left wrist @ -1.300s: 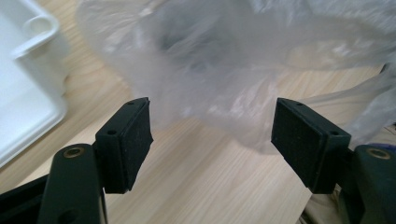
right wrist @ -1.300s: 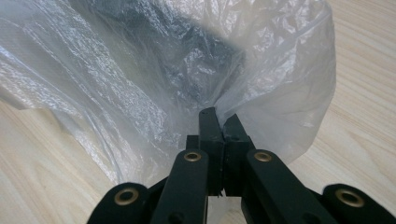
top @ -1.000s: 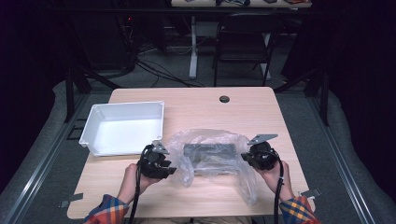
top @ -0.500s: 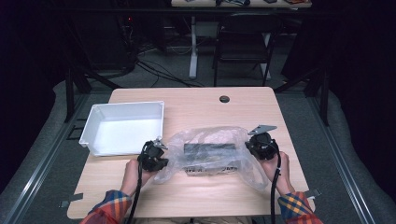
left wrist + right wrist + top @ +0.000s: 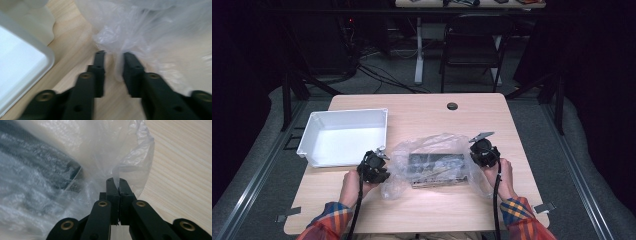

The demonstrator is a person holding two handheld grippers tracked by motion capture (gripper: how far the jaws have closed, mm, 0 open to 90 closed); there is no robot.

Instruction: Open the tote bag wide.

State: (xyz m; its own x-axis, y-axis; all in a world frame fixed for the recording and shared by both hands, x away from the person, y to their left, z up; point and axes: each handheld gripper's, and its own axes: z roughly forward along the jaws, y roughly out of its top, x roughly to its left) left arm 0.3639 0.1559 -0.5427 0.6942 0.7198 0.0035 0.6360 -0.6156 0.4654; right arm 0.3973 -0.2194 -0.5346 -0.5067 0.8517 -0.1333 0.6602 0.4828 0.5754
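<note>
A crumpled clear plastic bag (image 5: 432, 150) lies on the wooden table (image 5: 422, 107) with a dark flat item (image 5: 435, 163) inside it. My right gripper (image 5: 478, 154) is at the bag's right end, shut on a thin edge of the plastic (image 5: 130, 162); the right gripper view shows its jaws (image 5: 115, 180) pressed together on the film. My left gripper (image 5: 381, 169) is at the bag's left end. Its jaws (image 5: 113, 53) have just been opening and stand apart, with a loose fold of the plastic bag (image 5: 117, 47) hanging between them, not pinched.
A white bin (image 5: 312, 135) stands at the left of the table, and its rim (image 5: 37, 50) is close beside my left gripper. A small black round cap (image 5: 452, 106) sits near the far edge. A chair (image 5: 472, 45) and cables are beyond the table.
The right gripper has moved a little away from the person and inward with the bag's edge, and the bag has drawn together. The left gripper has stayed at the bag's left end.
</note>
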